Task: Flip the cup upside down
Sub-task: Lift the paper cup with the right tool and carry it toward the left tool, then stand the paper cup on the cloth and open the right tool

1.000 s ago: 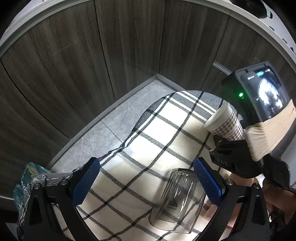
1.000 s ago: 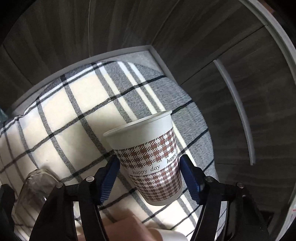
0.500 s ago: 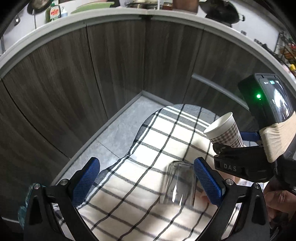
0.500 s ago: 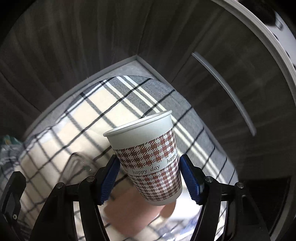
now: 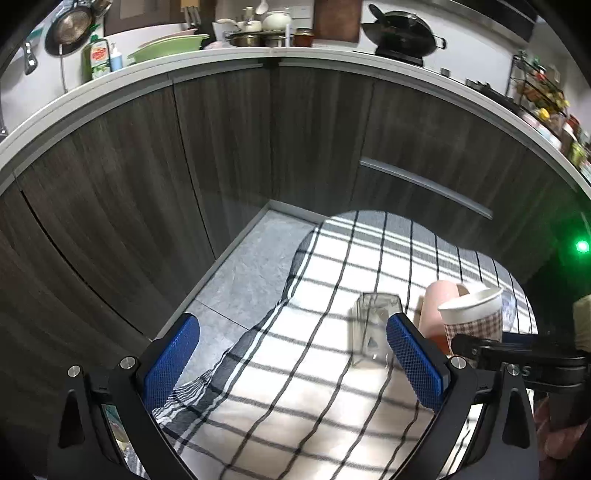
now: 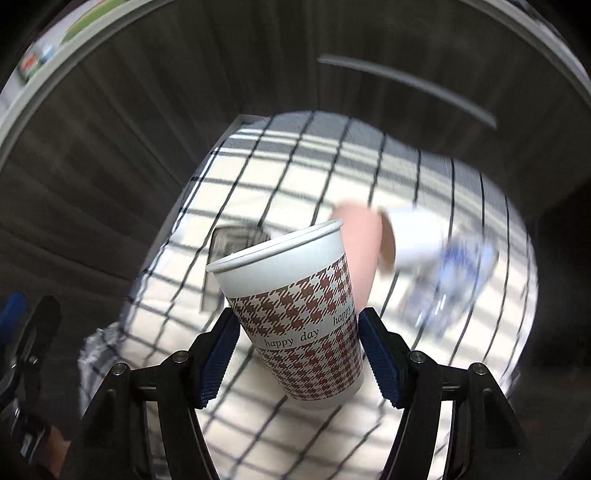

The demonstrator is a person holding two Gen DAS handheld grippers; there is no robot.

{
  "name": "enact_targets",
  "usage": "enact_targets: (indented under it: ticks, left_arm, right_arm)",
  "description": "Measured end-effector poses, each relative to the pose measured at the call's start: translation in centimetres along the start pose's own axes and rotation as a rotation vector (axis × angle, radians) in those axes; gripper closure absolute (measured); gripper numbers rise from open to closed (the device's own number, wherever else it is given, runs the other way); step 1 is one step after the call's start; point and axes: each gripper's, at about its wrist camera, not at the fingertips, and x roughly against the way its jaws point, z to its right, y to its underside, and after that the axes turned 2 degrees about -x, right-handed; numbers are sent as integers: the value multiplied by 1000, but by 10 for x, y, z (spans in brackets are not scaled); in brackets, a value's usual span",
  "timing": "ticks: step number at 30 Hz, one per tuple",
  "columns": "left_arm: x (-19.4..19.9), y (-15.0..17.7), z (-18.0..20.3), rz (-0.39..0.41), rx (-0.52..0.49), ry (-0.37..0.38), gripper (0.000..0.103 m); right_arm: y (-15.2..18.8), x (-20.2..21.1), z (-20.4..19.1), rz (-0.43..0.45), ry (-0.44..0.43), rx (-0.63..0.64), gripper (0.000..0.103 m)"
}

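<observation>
My right gripper (image 6: pixel 295 350) is shut on a white paper cup (image 6: pixel 295 314) with a brown houndstooth band. The cup is mouth up, tilted a little left, held above the checked cloth (image 6: pixel 332 424). It also shows at the right of the left wrist view (image 5: pixel 476 317), with the right gripper (image 5: pixel 517 358) under it. My left gripper (image 5: pixel 291 365) is open and empty above the cloth (image 5: pixel 295 406). A clear glass (image 5: pixel 375 328) stands upside down on the cloth by its right finger.
A pink cup (image 6: pixel 360 236), a white cup (image 6: pixel 417 236) and a clear blue-patterned glass (image 6: pixel 450 280) lie on the cloth behind the paper cup, blurred. Dark wood cabinets (image 5: pixel 221 166) surround the grey floor (image 5: pixel 251 273). A counter with kitchenware (image 5: pixel 258 33) runs above.
Both grippers have risen and pulled back, so the cloth looks farther off. The paper cup stays clamped in the right gripper and tilts slightly more. Other cups have come into view.
</observation>
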Motion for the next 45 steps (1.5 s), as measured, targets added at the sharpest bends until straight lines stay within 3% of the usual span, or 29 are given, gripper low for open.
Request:
enact_targets:
  ticks: [4,10,18,22,27,36,40,45]
  left_arm:
    - [1,16,-8,5,-50,43,0]
    - [-4,33,-13,-9,-105,94,0]
    - [-16,39,-16,-33,-109,96,0]
    - [-25,40,-19,-27,-91,31,0]
    - [-35,43,-23,-52,-76,33,0]
    - [-26,46,-14,-30,-99,38,0]
    - [-16,54,-5,4,-105,66,0]
    - [-5,72,15,60,-105,100,0]
  right_arm:
    - [33,-3,2,-12,-56,-123,37]
    - [78,-32,12,-120,-157,-347,37]
    - [105,-66,29,-183,-270,-589,37]
    - [103,-77,28,-169,-273,-606,36]
    - [101,-85,29,-165,-257,-605,35]
    - [103,-71,33,-139,-271,-583,28]
    - [113,-41,40,-50,-269,-560,28]
    - [133,7,55,126,-191,-511,28]
